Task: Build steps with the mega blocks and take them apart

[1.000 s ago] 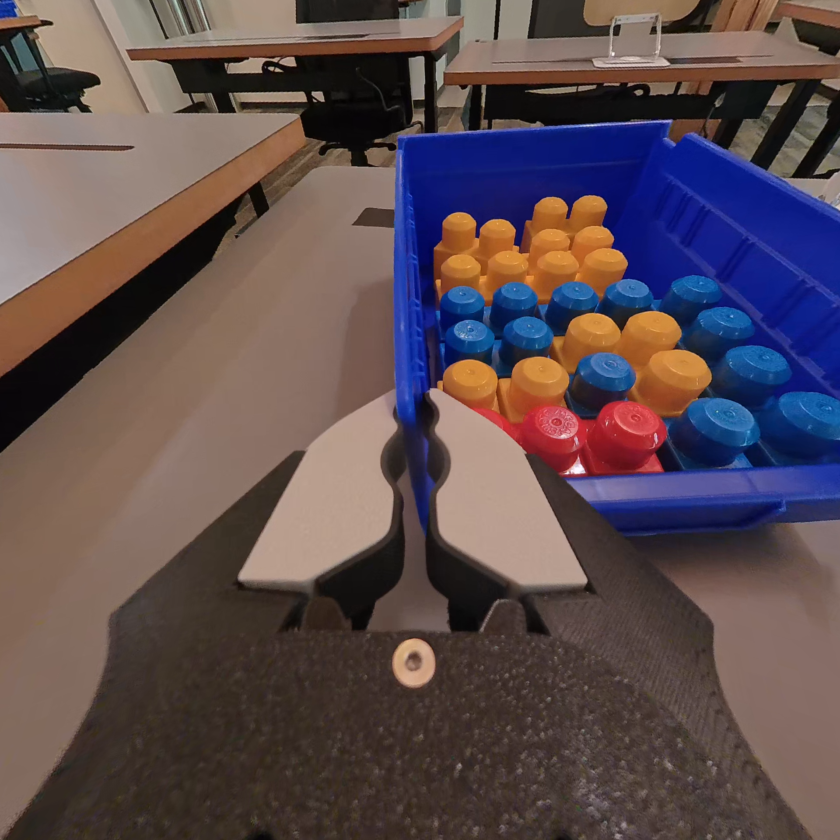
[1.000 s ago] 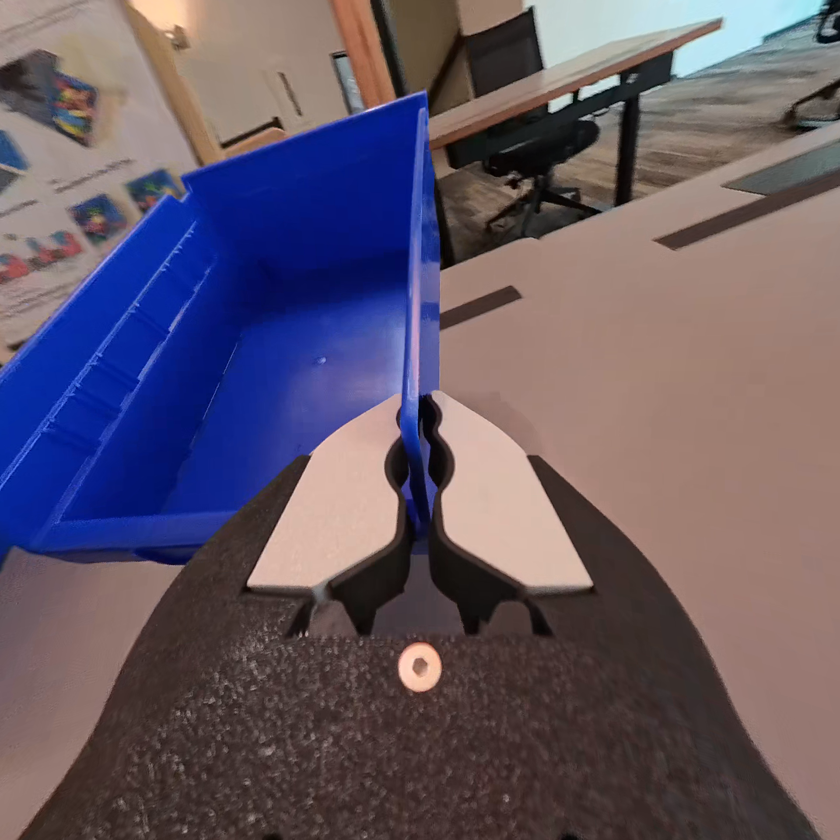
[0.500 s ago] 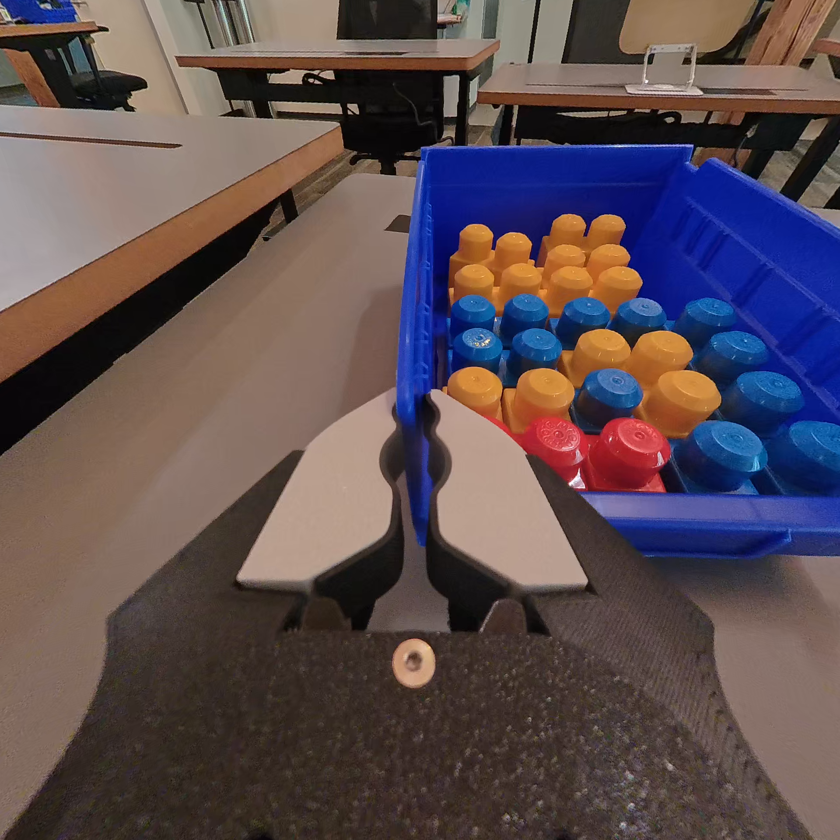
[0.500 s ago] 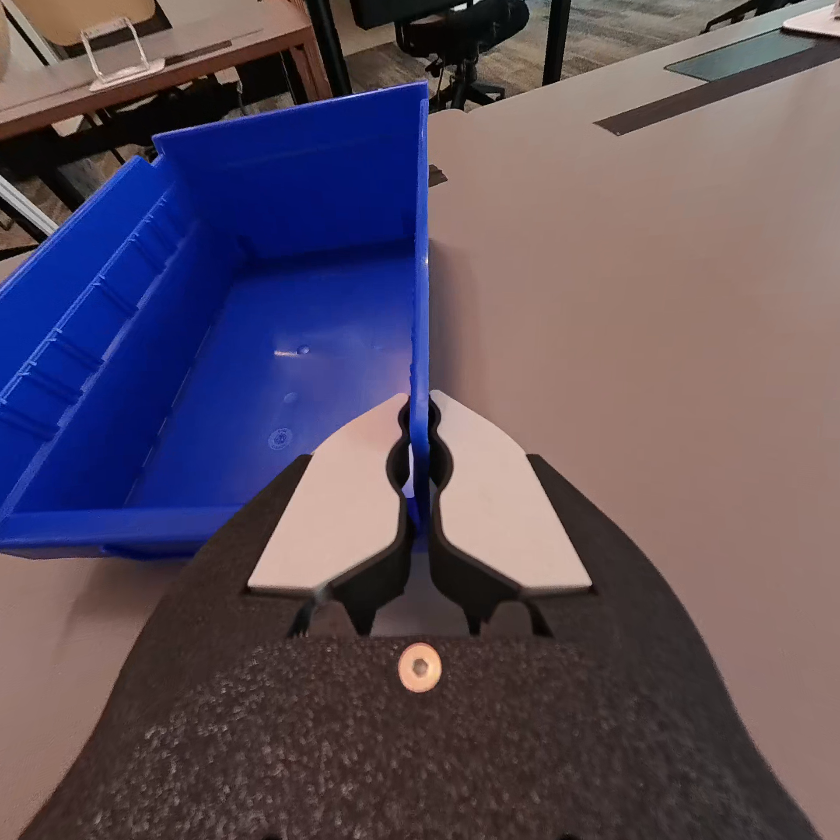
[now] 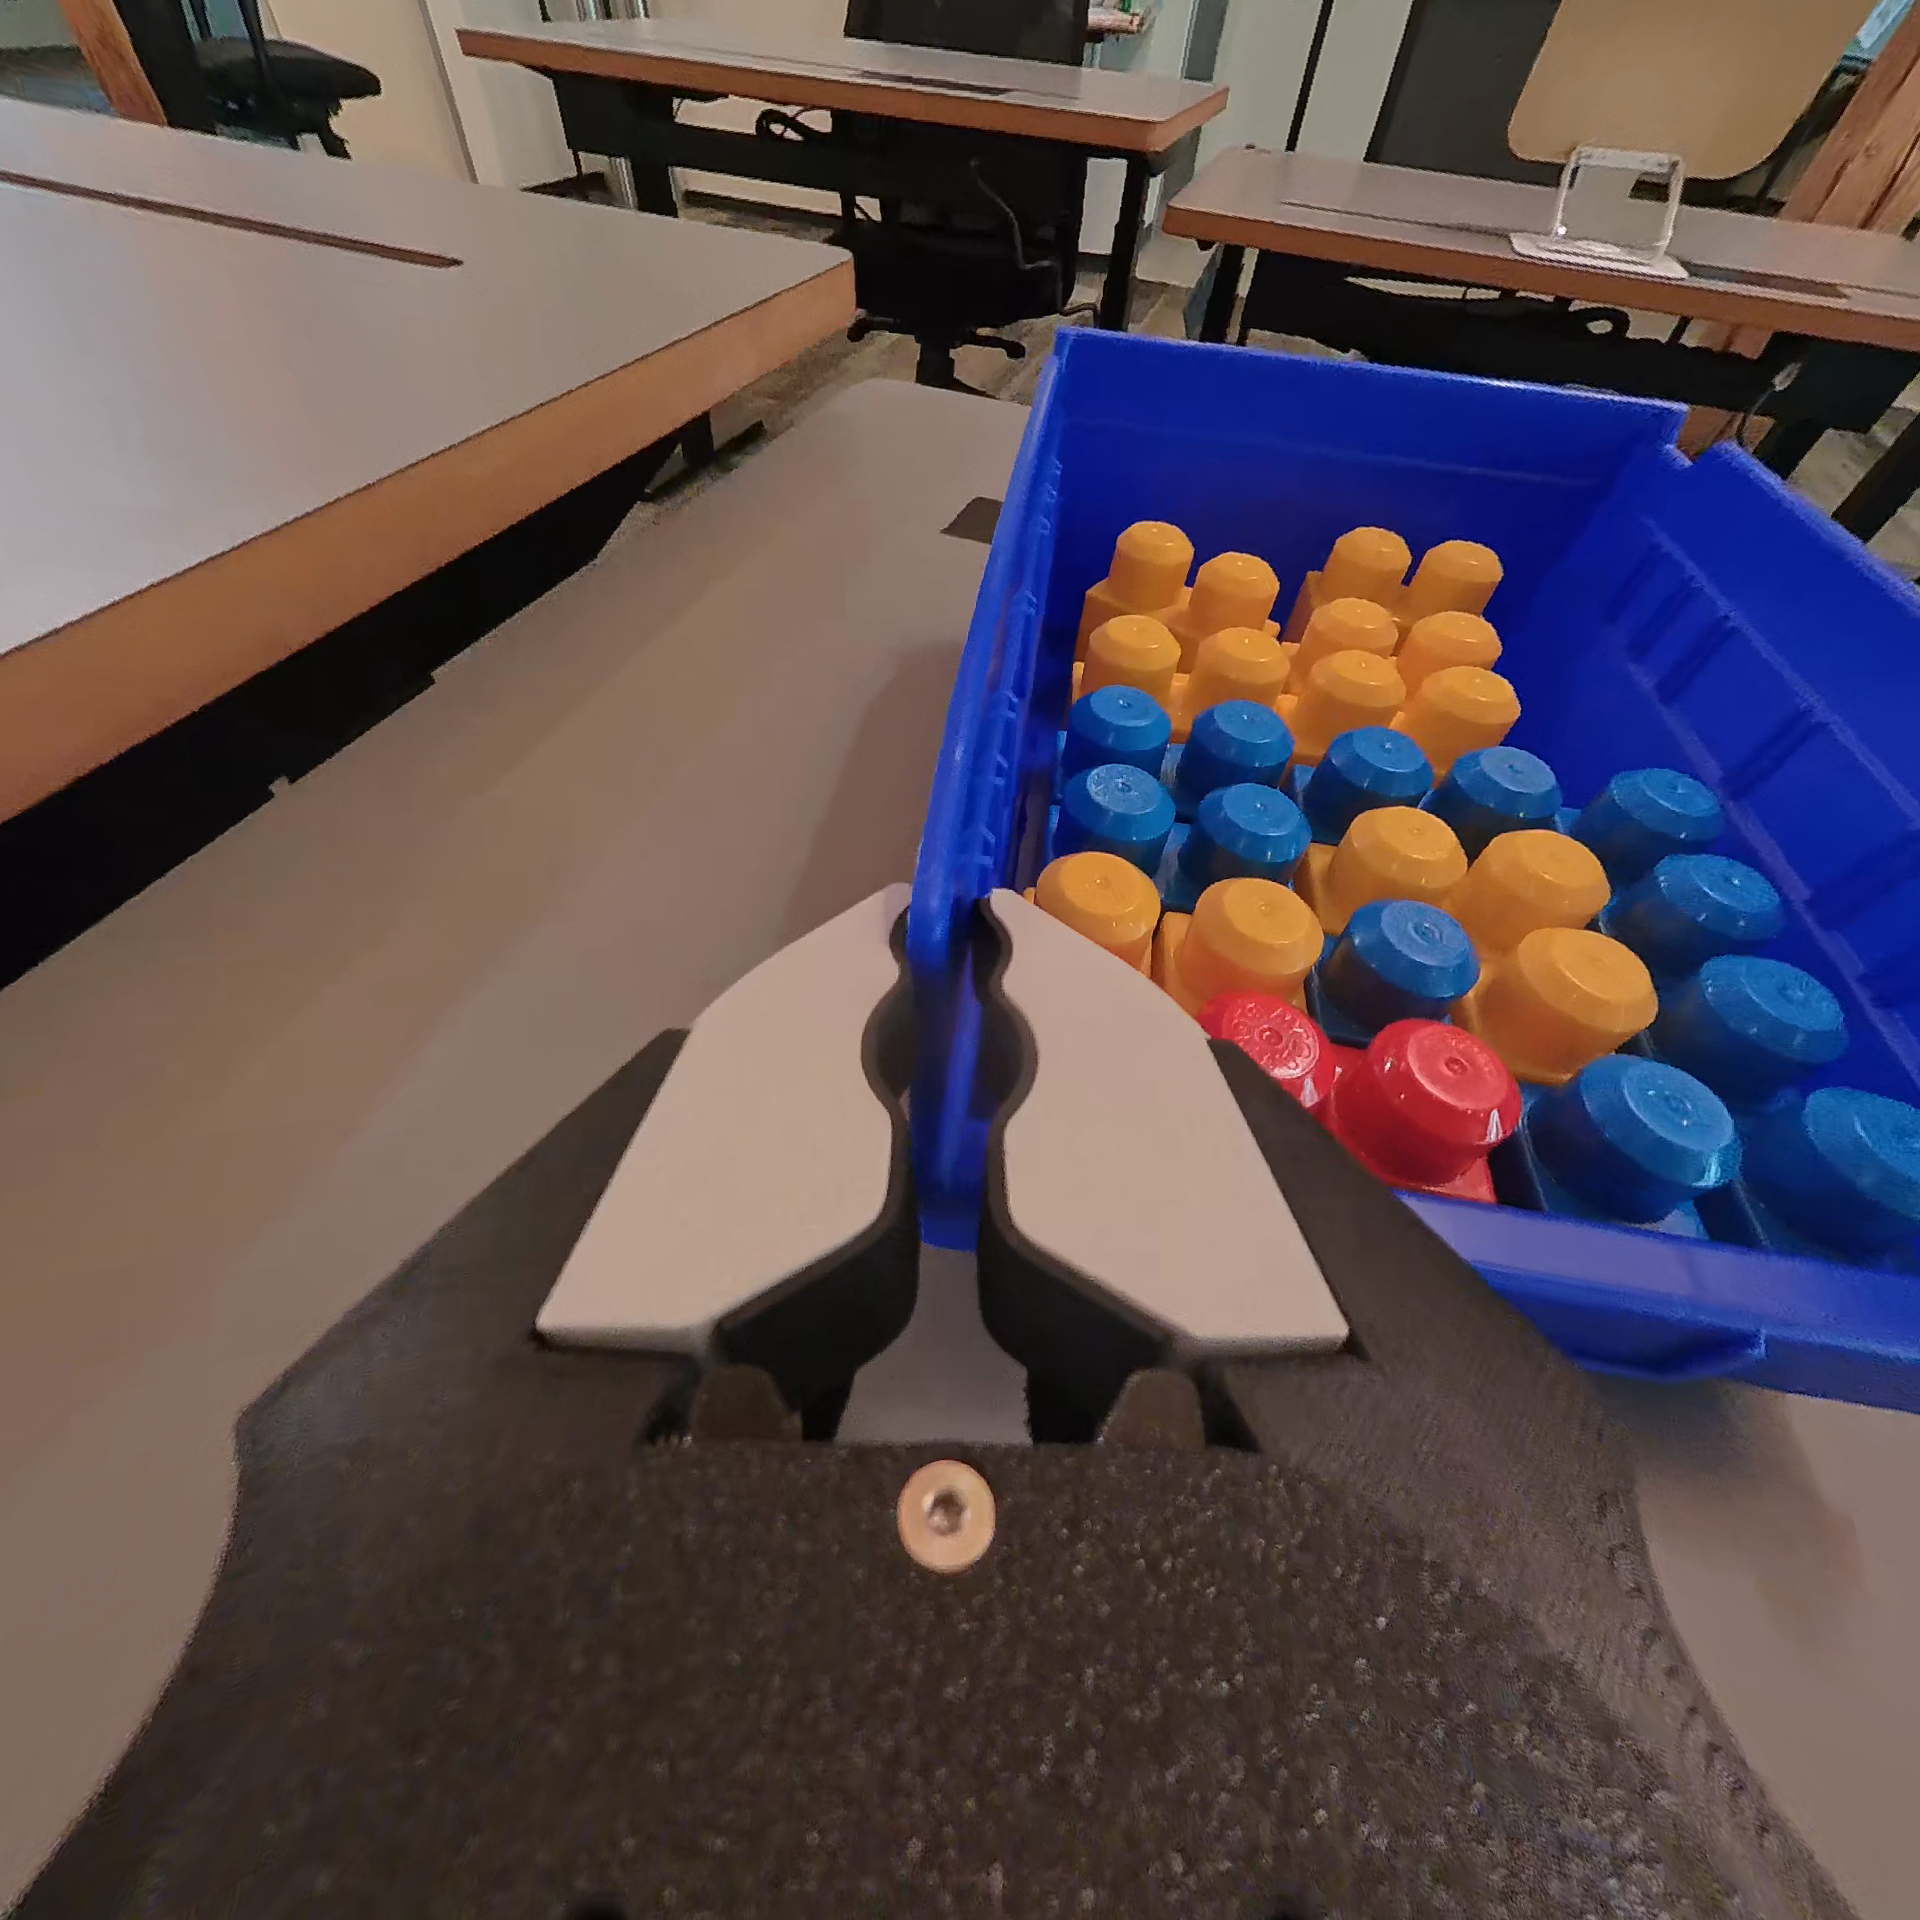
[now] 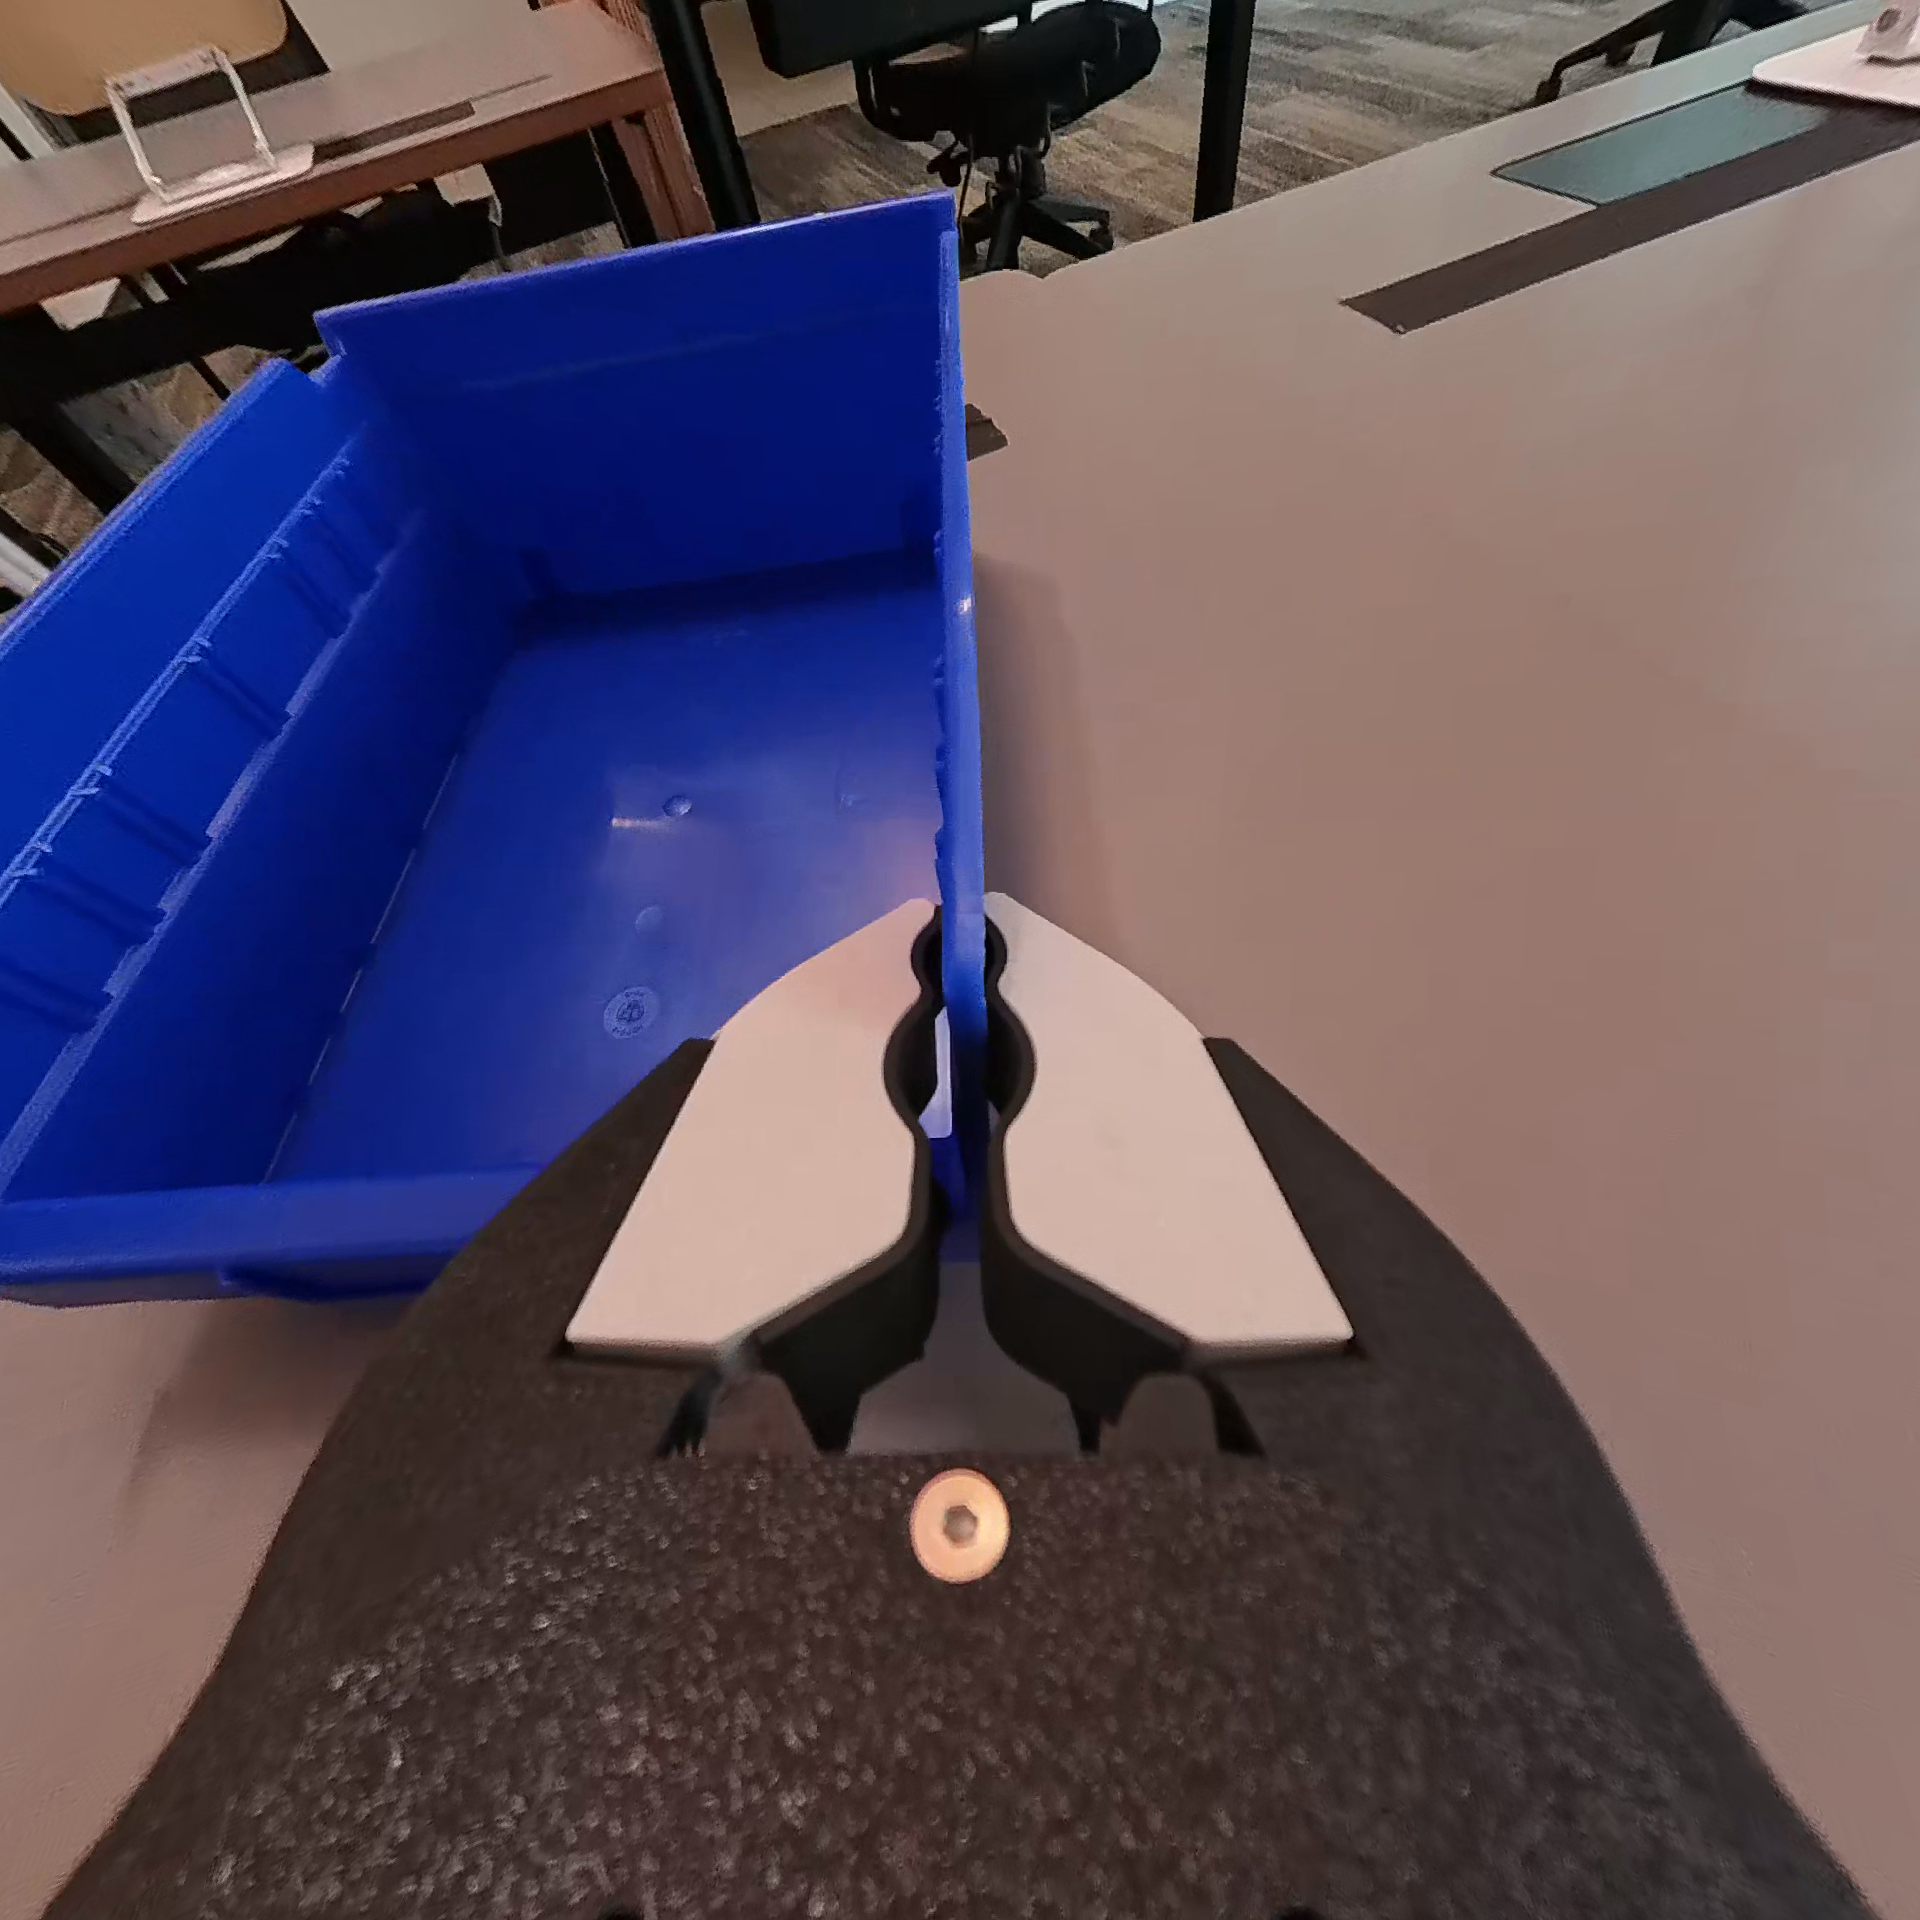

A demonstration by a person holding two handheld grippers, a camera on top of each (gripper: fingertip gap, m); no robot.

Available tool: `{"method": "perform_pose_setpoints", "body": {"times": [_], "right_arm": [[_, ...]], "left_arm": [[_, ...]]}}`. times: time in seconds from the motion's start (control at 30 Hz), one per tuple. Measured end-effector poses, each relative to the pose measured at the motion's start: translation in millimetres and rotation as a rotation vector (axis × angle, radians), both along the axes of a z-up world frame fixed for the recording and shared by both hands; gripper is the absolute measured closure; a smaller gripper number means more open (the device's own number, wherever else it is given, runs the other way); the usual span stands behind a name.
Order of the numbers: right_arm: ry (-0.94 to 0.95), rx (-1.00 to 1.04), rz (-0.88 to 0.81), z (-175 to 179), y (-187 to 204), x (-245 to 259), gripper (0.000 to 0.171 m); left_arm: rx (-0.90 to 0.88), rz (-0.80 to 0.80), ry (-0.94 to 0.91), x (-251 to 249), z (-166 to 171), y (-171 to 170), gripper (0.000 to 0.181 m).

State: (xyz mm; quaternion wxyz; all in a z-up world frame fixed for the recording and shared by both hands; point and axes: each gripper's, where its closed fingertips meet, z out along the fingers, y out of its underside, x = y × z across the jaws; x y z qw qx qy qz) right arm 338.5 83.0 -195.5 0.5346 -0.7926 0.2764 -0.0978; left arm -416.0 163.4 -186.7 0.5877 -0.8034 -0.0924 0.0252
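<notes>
Blue bins (image 5: 1299, 436) (image 6: 644, 416) two, grippers (image 5: 943, 914) (image 6: 961, 909) two

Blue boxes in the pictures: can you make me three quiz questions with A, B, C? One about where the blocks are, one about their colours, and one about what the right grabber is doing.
1. Where are the blocks?
A. On the floor
B. Inside the full blue bin
C. In a bag

2. Which colours are the blocks?
A. Green and pink
B. Only white
C. Orange, blue and red

3. What is the right gripper doing?
A. It is shut on a side wall of the empty blue bin
B. It is wide open in the air
C. It is holding a red block

Answers:
1. B: the left wrist view shows the blocks packed studs-up inside the bin whose wall the left gripper pinches.
2. C: only those three colours show.
3. A: the thin blue wall sits between its two closed fingers.
</notes>
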Motion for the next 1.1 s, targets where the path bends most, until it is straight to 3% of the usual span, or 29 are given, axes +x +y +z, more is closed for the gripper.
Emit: {"method": "perform_pose_setpoints", "body": {"times": [0.2,0.57,0.7,0.77,0.9,1.1], "right_arm": [[0.0,0.017,0.001,0,4,1,0.168],[-0.024,0.053,0.027,0,1,-3,0.167],[-0.035,0.097,0.047,12,-1,-5,0.153],[-0.06,0.126,0.048,23,-4,-5,0.143],[-0.185,0.215,0.076,70,-10,-13,0.13],[-0.313,0.341,0.29,150,6,-66,0.126]], "left_arm": [[-0.008,0.027,-0.007,-2,0,21,0.174],[0.003,0.018,0.023,1,0,19,0.175],[-0.001,0.018,0.049,0,0,18,0.174],[-0.004,0.011,0.066,1,-1,17,0.174],[0.022,-0.023,0.088,1,6,12,0.152],[0.161,-0.031,0.145,1,64,-1,0.139]]}}
